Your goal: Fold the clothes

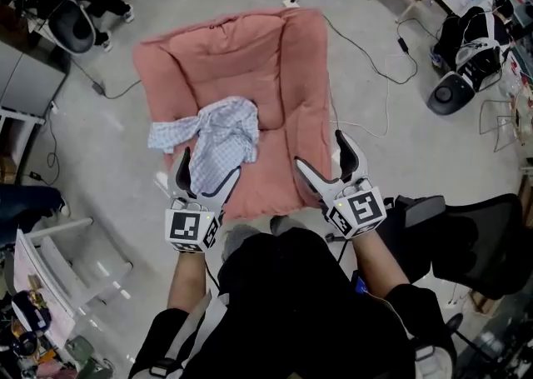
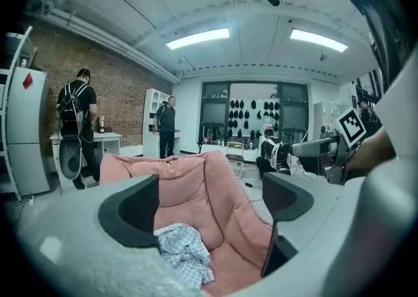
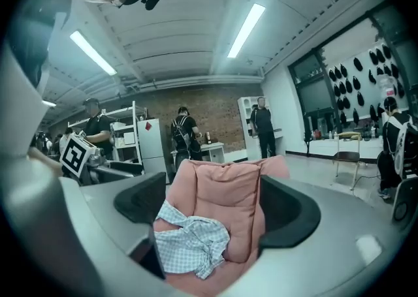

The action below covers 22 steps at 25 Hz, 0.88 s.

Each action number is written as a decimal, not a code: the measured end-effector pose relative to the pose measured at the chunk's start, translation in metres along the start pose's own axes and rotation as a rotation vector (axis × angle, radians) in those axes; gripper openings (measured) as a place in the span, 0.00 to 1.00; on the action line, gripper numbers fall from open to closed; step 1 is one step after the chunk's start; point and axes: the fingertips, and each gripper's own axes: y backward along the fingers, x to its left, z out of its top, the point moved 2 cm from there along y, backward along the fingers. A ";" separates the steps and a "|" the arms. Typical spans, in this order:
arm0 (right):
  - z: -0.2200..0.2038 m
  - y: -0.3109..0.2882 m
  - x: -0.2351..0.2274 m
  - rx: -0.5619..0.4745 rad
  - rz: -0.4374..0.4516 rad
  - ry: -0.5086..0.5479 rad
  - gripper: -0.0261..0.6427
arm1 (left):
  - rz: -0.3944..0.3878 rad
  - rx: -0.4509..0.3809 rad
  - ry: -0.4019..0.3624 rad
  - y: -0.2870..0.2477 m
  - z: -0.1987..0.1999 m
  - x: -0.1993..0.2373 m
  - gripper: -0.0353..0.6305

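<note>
A crumpled blue-and-white checked shirt (image 1: 215,137) lies on a big pink cushion (image 1: 250,52) on the floor. My left gripper (image 1: 208,167) is open, its fingers on either side of the shirt's near edge without pinching it. To its right, my right gripper (image 1: 323,152) is also open and empty, over the cushion's near right part, clear of the shirt. In the left gripper view the shirt (image 2: 183,253) shows low between the jaws, in front of the cushion (image 2: 196,185). The right gripper view has the shirt (image 3: 189,243) lying left of centre on the cushion (image 3: 225,191).
Cables (image 1: 366,52) run over the grey floor beyond the cushion. A black office chair (image 1: 466,236) stands at the right, a white shelf (image 1: 58,269) at the lower left. Several people (image 3: 184,136) stand far off by a brick wall.
</note>
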 end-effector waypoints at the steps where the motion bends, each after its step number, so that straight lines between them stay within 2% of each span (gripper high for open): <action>1: -0.005 -0.003 -0.005 0.014 0.018 -0.004 0.69 | 0.009 0.015 0.002 -0.005 -0.007 -0.004 0.80; 5: -0.035 -0.022 -0.024 0.070 0.070 -0.021 0.69 | 0.021 0.085 0.002 -0.024 -0.041 -0.015 0.80; 11: -0.089 -0.071 -0.016 0.174 0.119 -0.045 0.69 | 0.034 0.204 0.016 -0.030 -0.104 0.004 0.80; 17: -0.136 -0.111 -0.005 0.253 0.179 -0.070 0.68 | 0.053 0.241 0.053 -0.044 -0.154 0.020 0.80; 22: -0.186 -0.150 0.002 0.316 0.183 -0.094 0.64 | 0.054 0.283 0.058 -0.057 -0.196 0.036 0.79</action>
